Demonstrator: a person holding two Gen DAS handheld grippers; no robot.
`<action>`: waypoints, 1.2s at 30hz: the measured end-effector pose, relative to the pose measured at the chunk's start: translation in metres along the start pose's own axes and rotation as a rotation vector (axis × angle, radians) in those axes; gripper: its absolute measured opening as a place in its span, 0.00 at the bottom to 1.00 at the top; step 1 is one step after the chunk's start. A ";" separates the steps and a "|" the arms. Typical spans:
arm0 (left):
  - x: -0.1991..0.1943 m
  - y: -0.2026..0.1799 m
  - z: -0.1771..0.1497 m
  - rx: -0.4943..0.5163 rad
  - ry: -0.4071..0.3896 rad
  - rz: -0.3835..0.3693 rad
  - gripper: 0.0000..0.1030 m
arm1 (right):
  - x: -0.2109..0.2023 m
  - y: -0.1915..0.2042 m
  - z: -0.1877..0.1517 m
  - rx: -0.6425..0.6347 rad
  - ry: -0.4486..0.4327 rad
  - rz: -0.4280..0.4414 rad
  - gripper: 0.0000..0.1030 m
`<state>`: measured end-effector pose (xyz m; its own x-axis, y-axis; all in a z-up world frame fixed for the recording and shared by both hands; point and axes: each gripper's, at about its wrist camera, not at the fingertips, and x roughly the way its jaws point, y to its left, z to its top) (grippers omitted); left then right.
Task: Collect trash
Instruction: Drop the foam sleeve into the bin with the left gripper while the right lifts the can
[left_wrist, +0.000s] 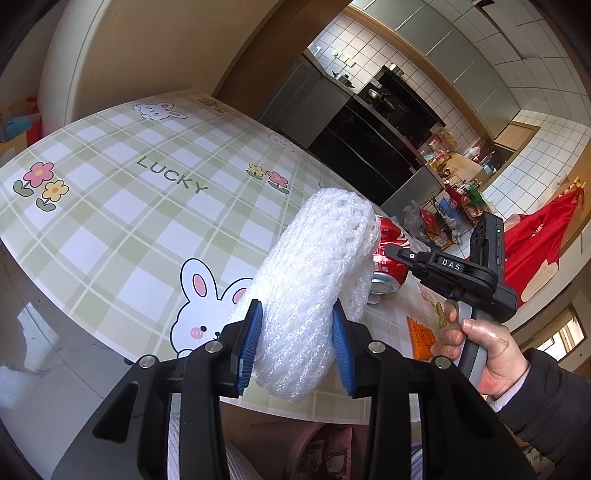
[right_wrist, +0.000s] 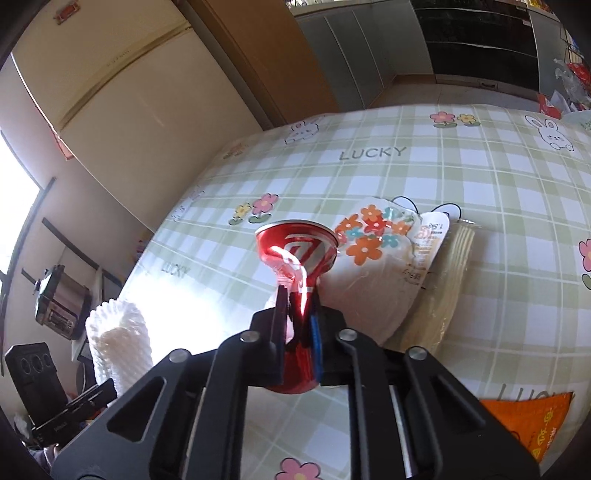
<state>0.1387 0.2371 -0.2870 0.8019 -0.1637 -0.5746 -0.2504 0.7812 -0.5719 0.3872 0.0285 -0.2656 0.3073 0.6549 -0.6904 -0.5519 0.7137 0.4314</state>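
Your left gripper (left_wrist: 297, 343) was closed about a white foam net sleeve (left_wrist: 314, 280), the blue pads (left_wrist: 251, 343) pressing its lower sides so that the sleeve rose forward and above the fingers, clear of the table (left_wrist: 122, 206). Your right gripper (right_wrist: 298, 321) was clamped on a red soda can (right_wrist: 295, 254), its fingers nearly together and the can's middle crushed narrow between them; the flared end of the can pointed ahead of the fingertips, and whether the can touched the cloth could not be told. Just beyond and to the right of the can, on the checked tablecloth, lay a flower-printed bag (right_wrist: 373, 266) and, beside it, a clear pack of pale sticks (right_wrist: 443, 280). Nearer the right gripper, at its lower right, an orange wrapper (right_wrist: 532, 421) lay at the table's edge. No bin or trash bag could be made out in either view. As a judgement, you were partway through: two pieces were in hand but not yet deposited, and the bag, the pack and the wrapper may remain to be gathered if they count as trash.
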 end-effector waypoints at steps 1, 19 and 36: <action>-0.002 -0.001 -0.001 0.002 -0.002 -0.002 0.35 | -0.004 0.002 -0.001 -0.001 -0.014 0.004 0.12; -0.033 -0.075 -0.026 0.128 0.029 -0.127 0.35 | -0.137 -0.005 -0.055 0.104 -0.246 0.014 0.12; -0.050 -0.160 -0.098 0.380 0.229 -0.250 0.37 | -0.316 0.025 -0.159 0.033 -0.517 -0.026 0.12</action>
<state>0.0854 0.0609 -0.2244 0.6620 -0.4684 -0.5850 0.1832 0.8580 -0.4798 0.1528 -0.2005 -0.1288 0.6684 0.6679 -0.3273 -0.5164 0.7335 0.4420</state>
